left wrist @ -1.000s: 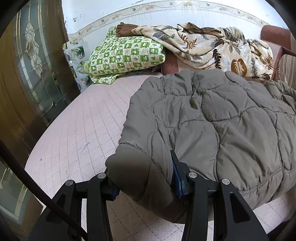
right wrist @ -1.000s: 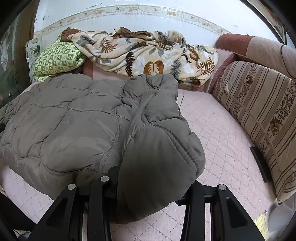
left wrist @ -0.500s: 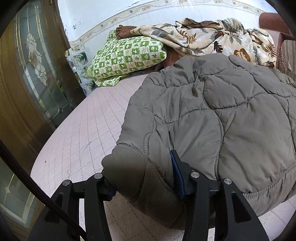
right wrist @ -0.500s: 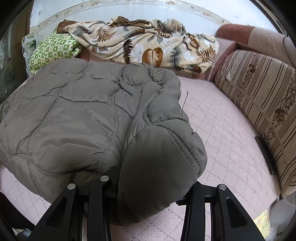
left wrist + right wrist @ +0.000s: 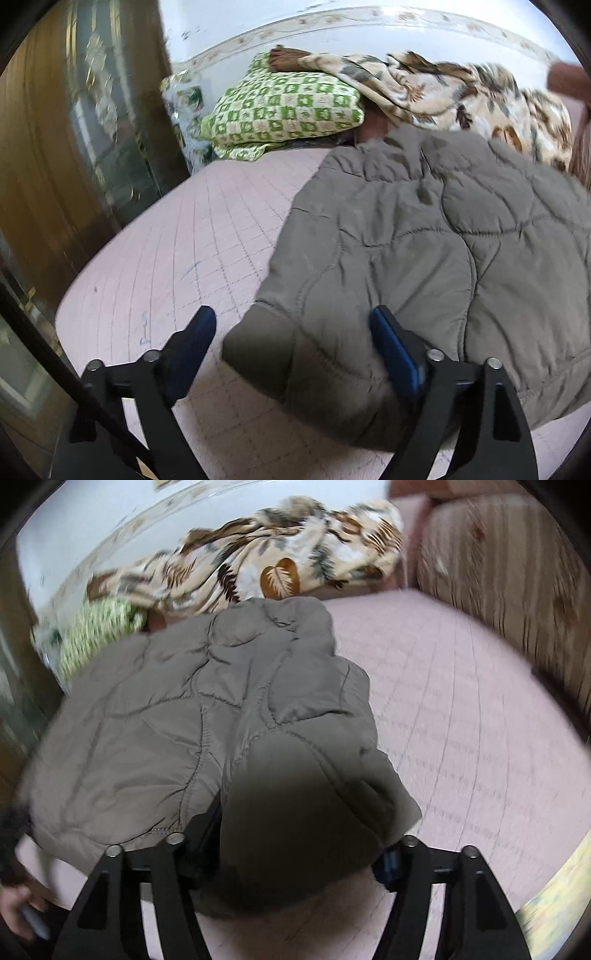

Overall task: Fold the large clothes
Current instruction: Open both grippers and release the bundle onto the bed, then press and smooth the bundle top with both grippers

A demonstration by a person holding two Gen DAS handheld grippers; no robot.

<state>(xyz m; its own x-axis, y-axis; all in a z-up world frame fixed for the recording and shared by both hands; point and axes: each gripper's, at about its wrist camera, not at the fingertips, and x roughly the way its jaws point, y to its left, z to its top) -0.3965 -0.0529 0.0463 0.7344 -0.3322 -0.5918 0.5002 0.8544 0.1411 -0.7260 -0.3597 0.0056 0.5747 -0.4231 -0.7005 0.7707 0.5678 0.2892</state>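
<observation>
A grey-brown quilted jacket (image 5: 424,236) lies folded on the pink quilted bed (image 5: 177,251). My left gripper (image 5: 291,332) is open, its blue pads apart on either side of the jacket's near left corner, which rests on the bed. In the right wrist view the jacket (image 5: 207,716) fills the middle. My right gripper (image 5: 299,845) is spread wide around the jacket's near right corner; whether the pads press it I cannot tell.
A green checked pillow (image 5: 284,107) and a leaf-print blanket (image 5: 443,96) lie at the back by the wall. A wooden glazed door (image 5: 74,129) stands left. A striped sofa back (image 5: 509,561) runs along the right. A hand (image 5: 14,904) shows at the lower left.
My left gripper has opened and let go of the jacket's corner, which now lies on the bed. Both cameras have moved; the right view has tilted and blurred.
</observation>
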